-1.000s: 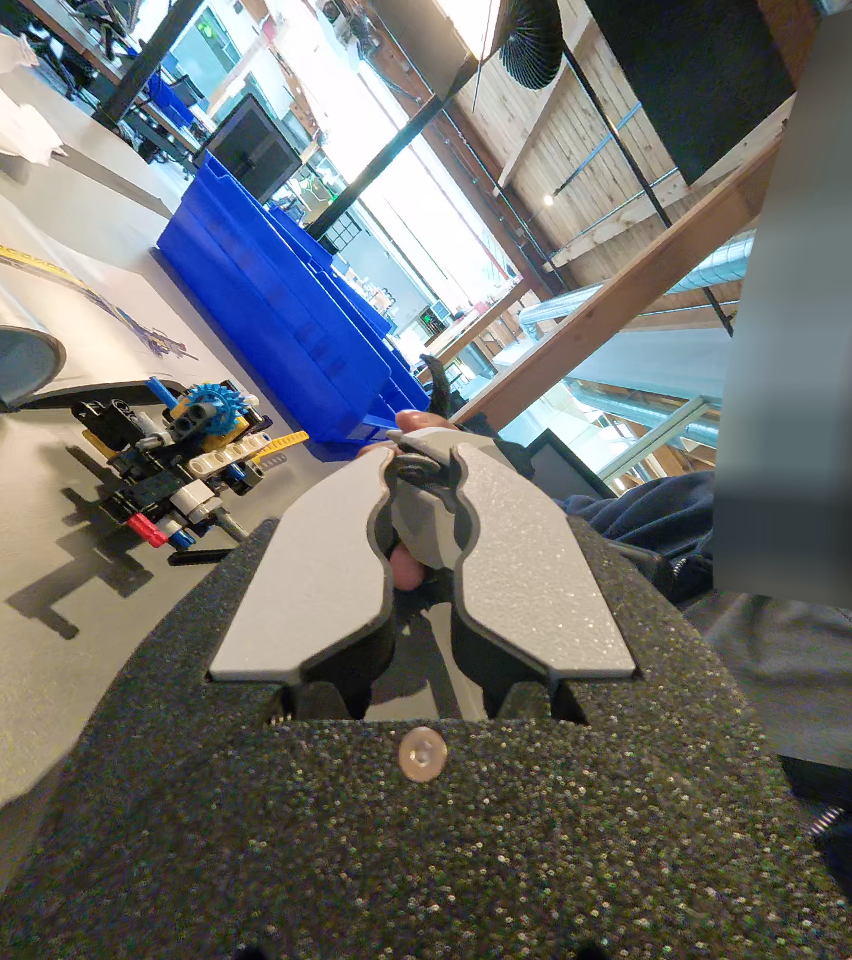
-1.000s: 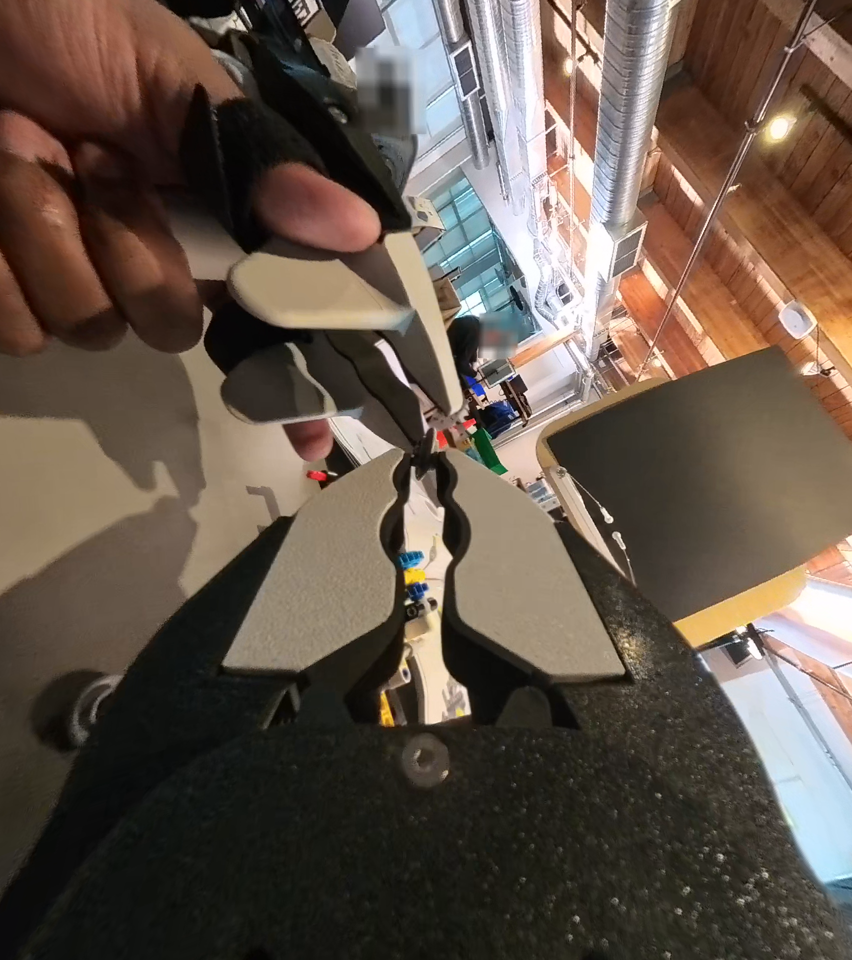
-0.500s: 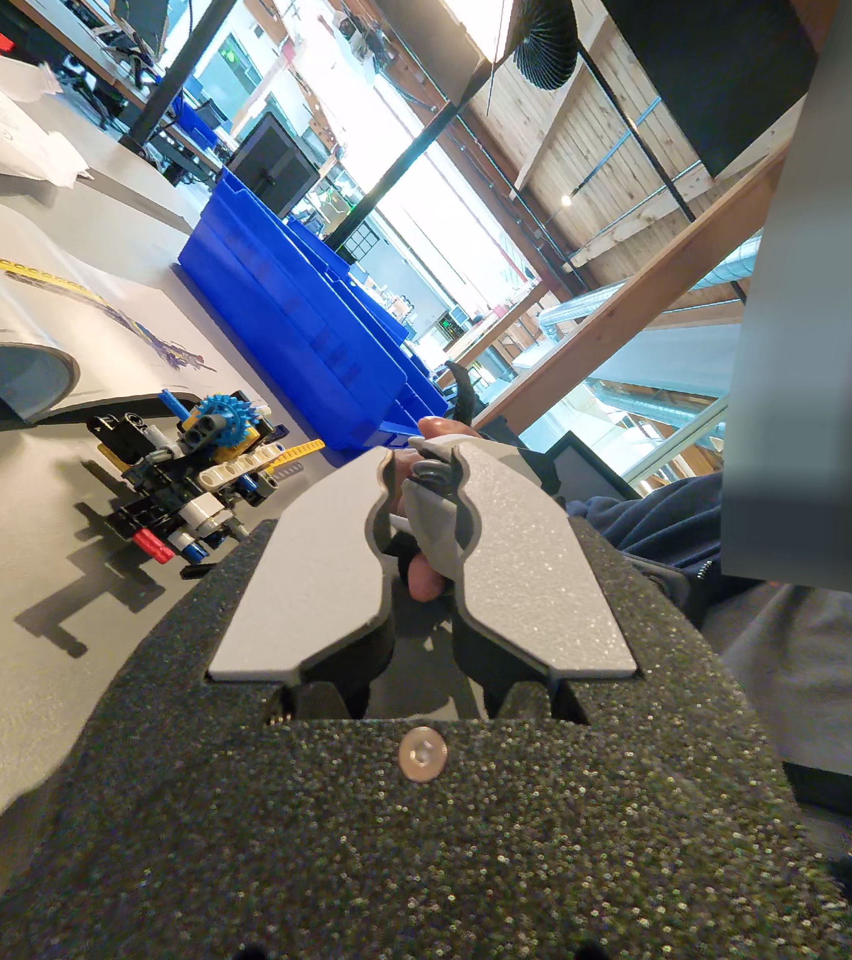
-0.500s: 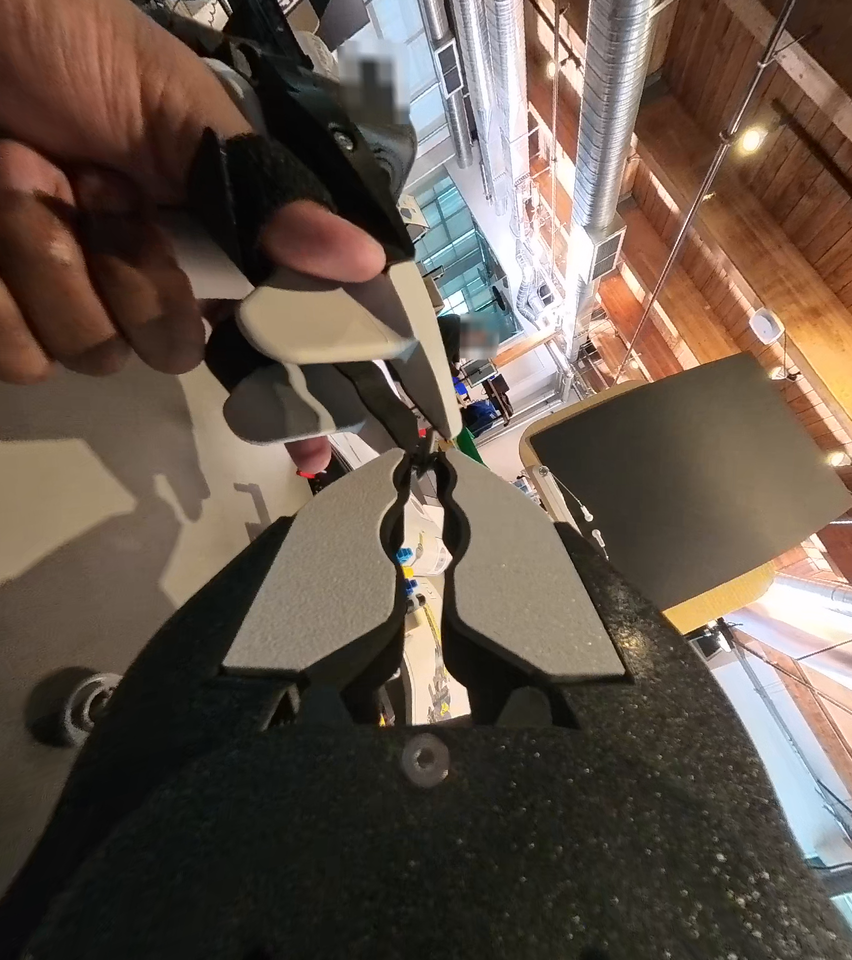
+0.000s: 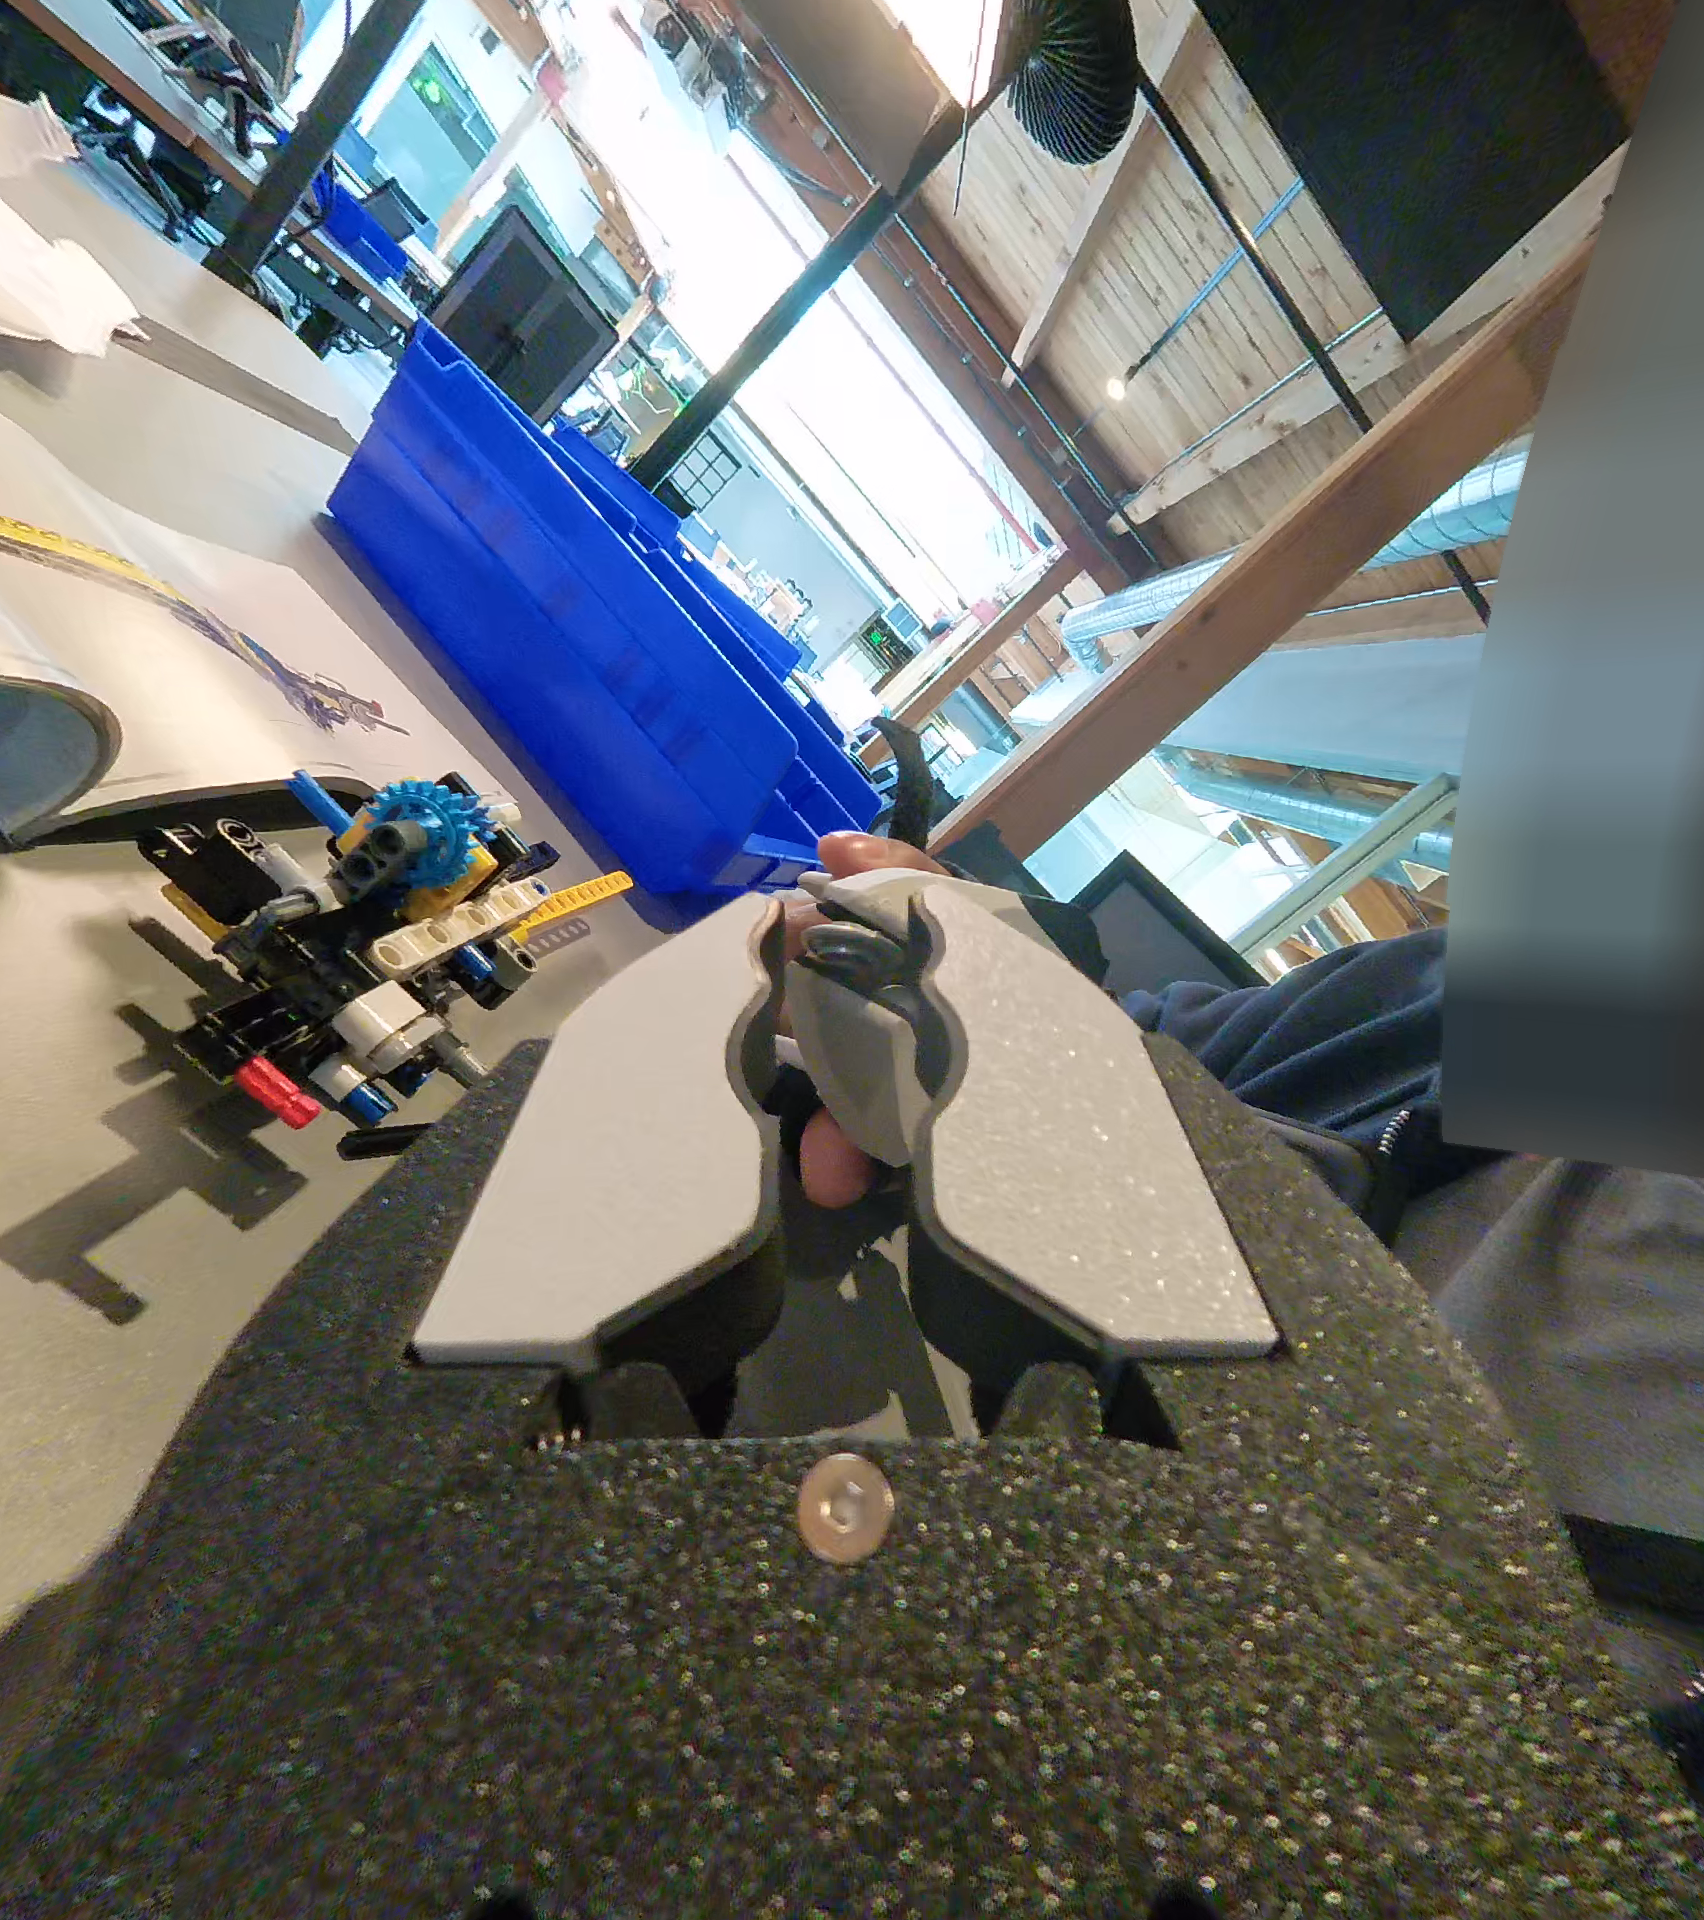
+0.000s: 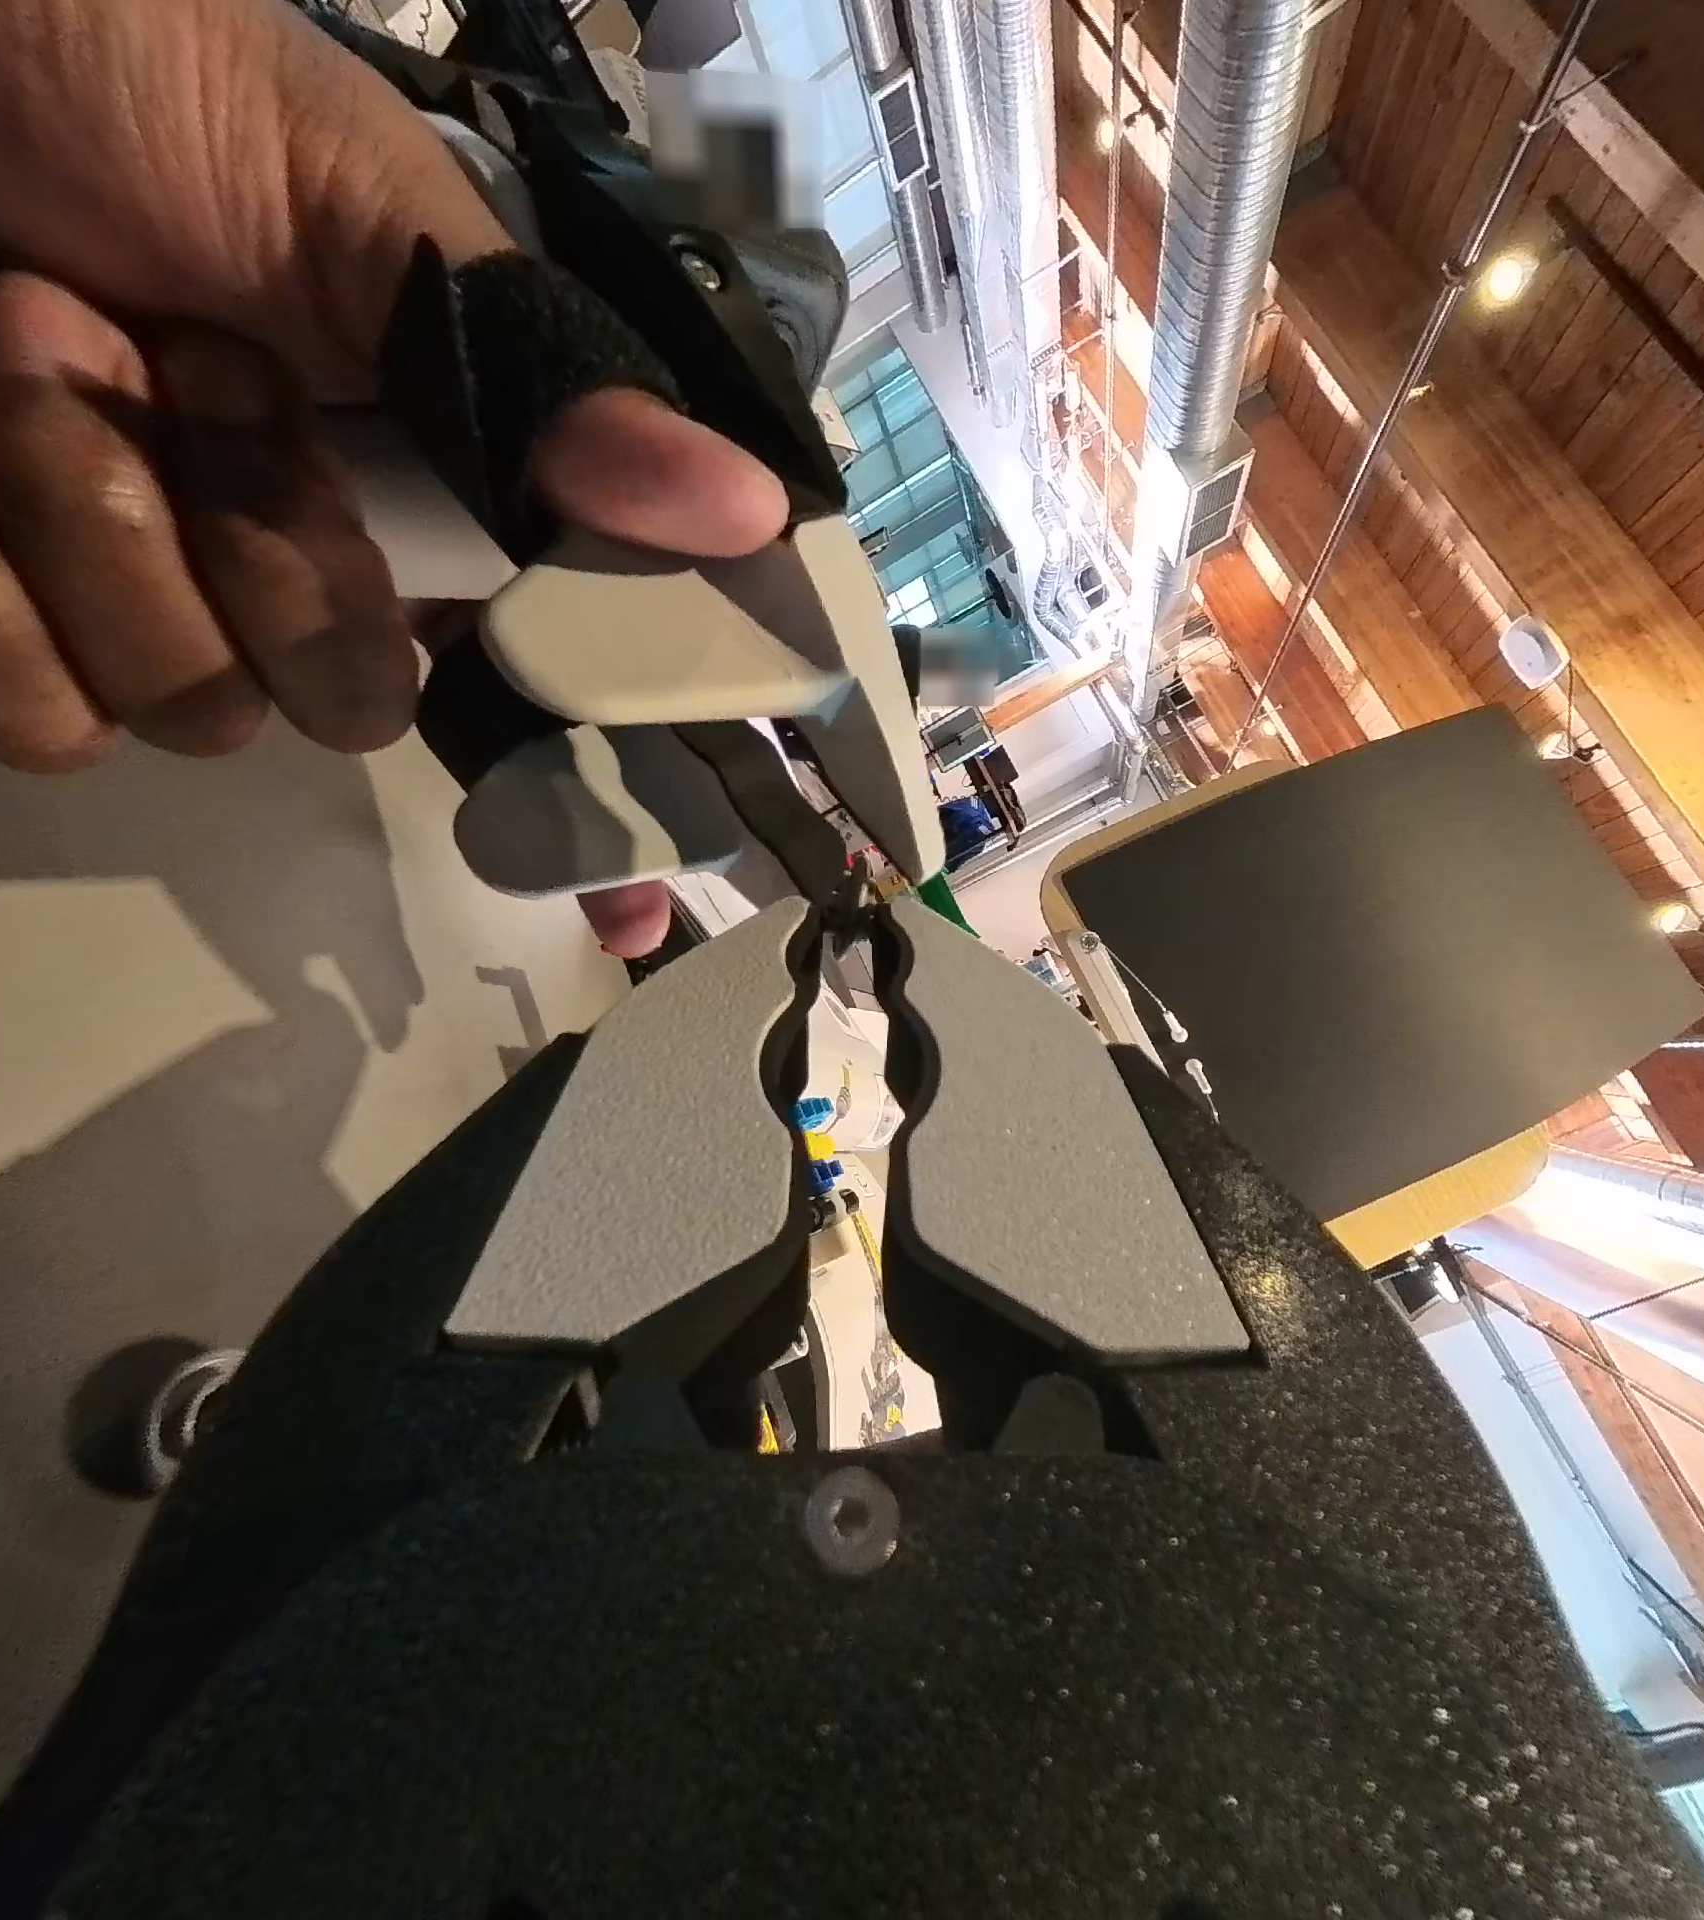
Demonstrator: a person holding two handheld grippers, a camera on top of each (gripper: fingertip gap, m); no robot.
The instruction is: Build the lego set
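Grips a small dark lego piece (image 5: 840, 951) in the left hand-held gripper (image 5: 846, 920), tips clenched on it, up off the worktop (image 5: 17, 1091) and to the right of the lego model (image 5: 360, 935) as the left wrist view has it. Meets it there with the right hand-held gripper (image 6: 848, 920), likewise pinched nearly closed on the same dark piece, tip against tip. Cannot tell how the piece sits between the two sets of tips.

Shows the lego model resting flat on the worktop: black and white beams, a blue gear on top, a yellow beam poking out toward the right, a red pin at its near end. Just beside the model, on the near side, a short black pin (image 5: 375, 1141) lying loose. Behind the model, an open instruction booklet (image 5: 100, 644), touching or nearly so. Beyond the model to the right, a row of blue bins (image 5: 567, 644).

From the right wrist view, shows a bare hand (image 6: 152, 395) wrapped round the left tool, and a small black wheel (image 6: 152, 1418) on the worktop, well apart from the model.
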